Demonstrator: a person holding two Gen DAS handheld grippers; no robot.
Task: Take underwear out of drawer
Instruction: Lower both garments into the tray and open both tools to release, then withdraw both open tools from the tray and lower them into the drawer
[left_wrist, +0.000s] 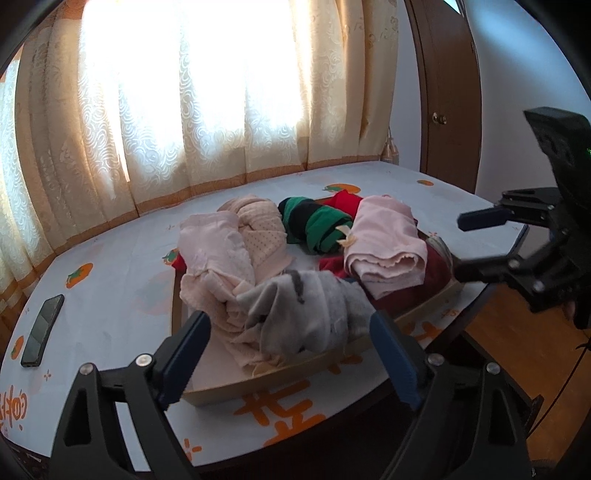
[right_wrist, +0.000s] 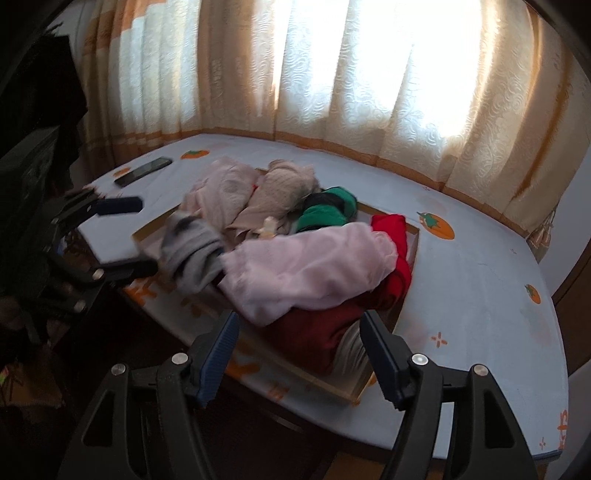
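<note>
A shallow wooden drawer lies on the table, heaped with underwear. In it are a grey piece, pale pink pieces, a beige dotted piece, a green-and-black piece and dark red cloth. My left gripper is open and empty, its fingers either side of the grey piece at the drawer's near edge. My right gripper is open and empty, just before the dark red cloth. It also shows in the left wrist view.
The table wears a light blue cloth with orange fruit prints. A black phone lies on it left of the drawer. Curtains hang close behind. A brown door stands at the right.
</note>
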